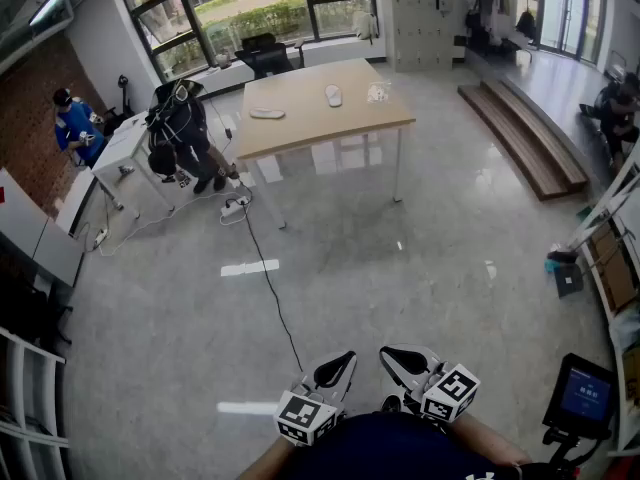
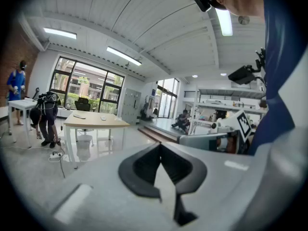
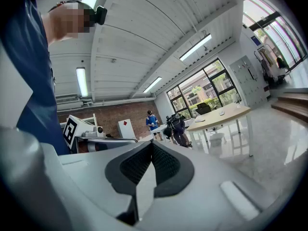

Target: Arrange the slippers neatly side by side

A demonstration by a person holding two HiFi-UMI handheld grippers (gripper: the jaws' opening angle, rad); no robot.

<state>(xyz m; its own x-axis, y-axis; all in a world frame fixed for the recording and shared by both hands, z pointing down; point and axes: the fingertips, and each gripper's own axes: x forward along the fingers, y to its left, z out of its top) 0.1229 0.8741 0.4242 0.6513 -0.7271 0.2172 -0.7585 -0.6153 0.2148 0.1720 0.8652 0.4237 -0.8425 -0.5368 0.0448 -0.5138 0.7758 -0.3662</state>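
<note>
Two pale slippers lie apart on a far wooden table (image 1: 320, 118): one slipper (image 1: 267, 113) near its left end, the other slipper (image 1: 333, 95) toward the middle. Both also show small in the left gripper view, the first slipper (image 2: 79, 116) and the second slipper (image 2: 103, 118). My left gripper (image 1: 335, 368) and right gripper (image 1: 408, 360) are held close to my body, far from the table, side by side. Both are shut with nothing between the jaws. The left gripper (image 2: 160, 147) and the right gripper (image 3: 152, 146) point out across the room.
A clear crumpled item (image 1: 377, 93) lies on the table's right part. A person in black (image 1: 180, 133) bends over left of the table, another in blue (image 1: 72, 125) beyond. A black cable (image 1: 268, 283) crosses the floor. Wooden steps (image 1: 525, 138) lie to the right, a small screen (image 1: 585, 393) at the lower right.
</note>
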